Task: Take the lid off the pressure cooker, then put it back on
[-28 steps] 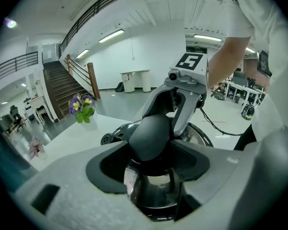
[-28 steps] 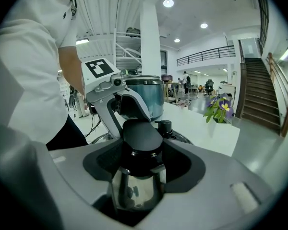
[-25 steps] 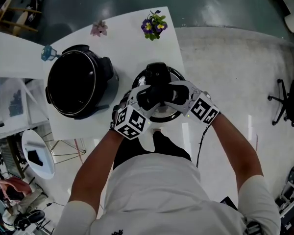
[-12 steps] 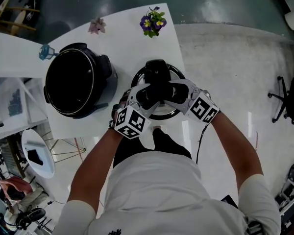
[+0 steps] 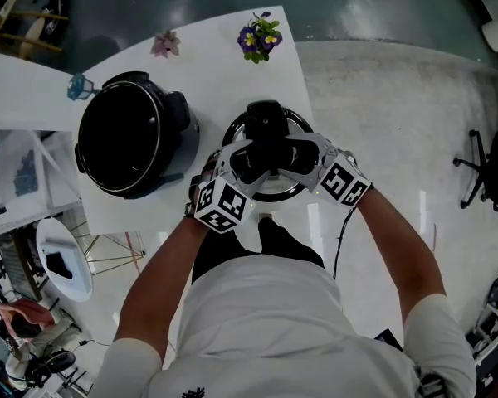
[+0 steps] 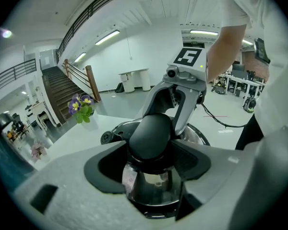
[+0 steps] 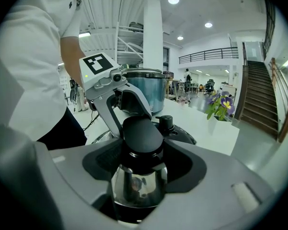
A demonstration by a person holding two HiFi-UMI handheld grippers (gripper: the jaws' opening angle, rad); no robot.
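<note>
Nothing has moved since before: the left gripper and right gripper still squeeze the knob with their fingers, one from each side. The lid lies flat on the white surface beside the open pot. Its knob points up, and its long black bar points away from the person.

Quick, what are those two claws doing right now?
Left gripper: closed on the lid knob.
Right gripper: closed on the same lid knob.
</note>
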